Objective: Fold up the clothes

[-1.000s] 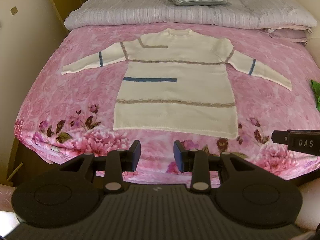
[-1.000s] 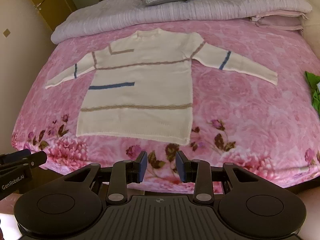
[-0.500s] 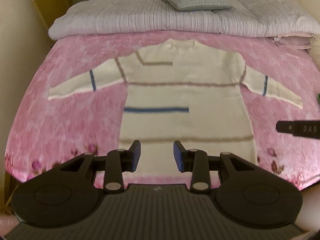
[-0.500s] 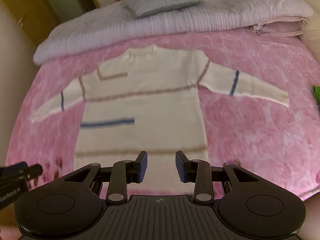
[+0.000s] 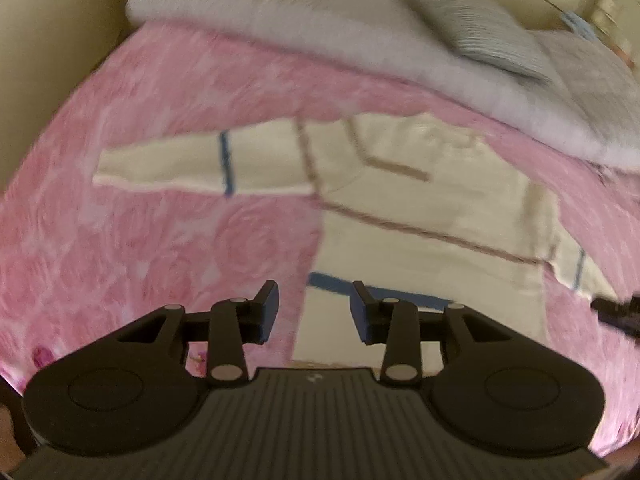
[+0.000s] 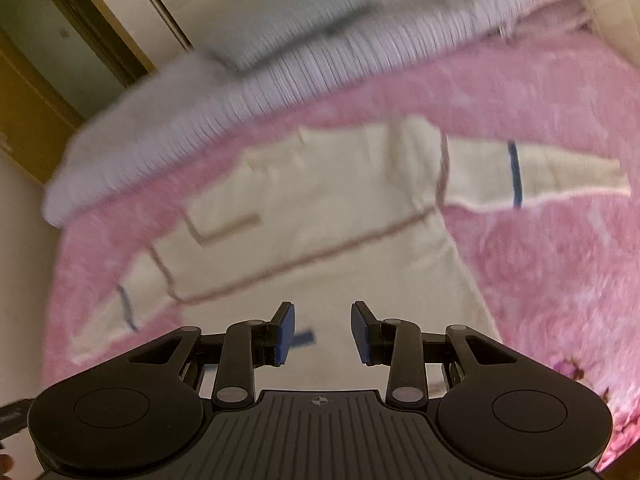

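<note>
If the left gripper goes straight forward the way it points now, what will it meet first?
Probably the white sweater, near its left side edge, or the pink bedspread just beside it. The left gripper is open and holds nothing. Depth is unclear, since the picture is blurred.

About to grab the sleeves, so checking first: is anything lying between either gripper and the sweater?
Nothing visible. The sweater lies flat on the pink bedspread, and both the left gripper and right gripper have open jaws and bare fabric ahead.
</note>
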Demonstrator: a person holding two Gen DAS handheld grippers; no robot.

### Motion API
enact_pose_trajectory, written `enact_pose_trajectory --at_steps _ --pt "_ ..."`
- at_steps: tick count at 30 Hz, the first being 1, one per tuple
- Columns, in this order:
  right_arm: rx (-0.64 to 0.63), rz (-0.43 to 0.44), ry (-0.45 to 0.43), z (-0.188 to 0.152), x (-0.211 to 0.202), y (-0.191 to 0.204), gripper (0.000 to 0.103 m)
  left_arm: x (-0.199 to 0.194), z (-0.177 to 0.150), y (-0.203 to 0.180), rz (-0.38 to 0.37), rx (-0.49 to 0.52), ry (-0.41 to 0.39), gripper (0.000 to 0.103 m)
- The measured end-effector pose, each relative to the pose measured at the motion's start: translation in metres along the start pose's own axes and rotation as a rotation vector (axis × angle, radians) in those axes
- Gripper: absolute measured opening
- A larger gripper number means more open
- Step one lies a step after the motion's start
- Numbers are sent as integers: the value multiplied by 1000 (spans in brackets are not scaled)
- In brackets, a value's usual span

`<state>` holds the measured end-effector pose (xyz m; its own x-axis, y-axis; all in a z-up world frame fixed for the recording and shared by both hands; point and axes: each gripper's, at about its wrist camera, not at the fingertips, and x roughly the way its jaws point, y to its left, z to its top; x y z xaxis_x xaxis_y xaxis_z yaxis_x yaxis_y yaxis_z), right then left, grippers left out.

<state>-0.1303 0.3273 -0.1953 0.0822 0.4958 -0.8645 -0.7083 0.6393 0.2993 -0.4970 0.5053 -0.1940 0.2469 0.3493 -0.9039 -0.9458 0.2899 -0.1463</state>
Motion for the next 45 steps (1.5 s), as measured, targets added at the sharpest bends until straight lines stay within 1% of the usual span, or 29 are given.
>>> enact_pose_trajectory --at_steps 2,5,7,10,12,15,18,21,23,25,26,27,28,29,30,32,33,36,38,39,40,41,42,43,44,45 --pt "-11 -44 46 -3 33 0 35 31 3 36 -8 -95 17 35" --pt "0 -82 100 -9 77 -4 35 77 9 91 -29 -272 19 34" --pt "23 -79 109 -14 98 -11 35 104 14 128 -50 -392 -12 34" --pt "53 -85 118 -16 127 -21 35 138 26 182 -57 -567 -70 33" --pt "55 -92 107 -14 142 -27 35 156 34 213 -54 -651 -120 33" --pt "34 -119 82 -9 162 -38 35 175 44 250 -33 -730 -186 33" --pt "45 -150 65 -8 177 -53 35 191 51 278 -8 -805 -255 33" --pt "71 -171 51 -6 187 -71 35 204 56 296 -5 -869 -295 32" --pt "80 -183 43 -4 190 -84 35 211 58 299 -2 -884 -328 31" --pt "80 -191 36 -2 192 -93 35 216 60 300 7 -890 -362 26" --pt "80 -195 33 -1 193 -98 35 217 62 298 28 -881 -368 10" --pt "79 -197 29 0 193 -102 35 216 64 294 36 -861 -370 3" --pt "78 -195 22 2 192 -106 35 214 67 290 42 -839 -371 3" --pt "77 -193 15 3 191 -111 35 205 69 280 52 -804 -397 3" --pt "76 -191 7 4 190 -115 35 195 72 267 52 -750 -428 3" --pt "77 -190 -12 8 186 -123 35 166 81 224 14 -594 -491 3" --pt "82 -189 -20 12 184 -128 35 150 84 198 -28 -516 -518 3" --pt "111 -180 -44 20 176 -145 35 105 83 99 -225 -268 -569 3" --pt "123 -176 -58 26 172 -153 35 98 71 31 -394 -124 -511 5" --pt "129 -175 -67 29 169 -157 35 95 65 -3 -478 -53 -478 14" --pt "133 -172 -78 32 167 -159 35 92 58 -37 -562 19 -445 20" --pt "139 -165 -89 35 164 -162 35 100 48 -63 -590 65 -388 26" --pt "144 -159 -97 39 163 -164 35 109 37 -89 -611 107 -329 26" --pt "149 -153 -104 42 162 -166 35 119 26 -106 -604 129 -272 25" --pt "153 -144 -109 45 161 -168 35 129 15 -117 -589 145 -207 24" --pt "153 -125 -111 47 162 -169 35 135 4 -120 -578 142 -164 24"
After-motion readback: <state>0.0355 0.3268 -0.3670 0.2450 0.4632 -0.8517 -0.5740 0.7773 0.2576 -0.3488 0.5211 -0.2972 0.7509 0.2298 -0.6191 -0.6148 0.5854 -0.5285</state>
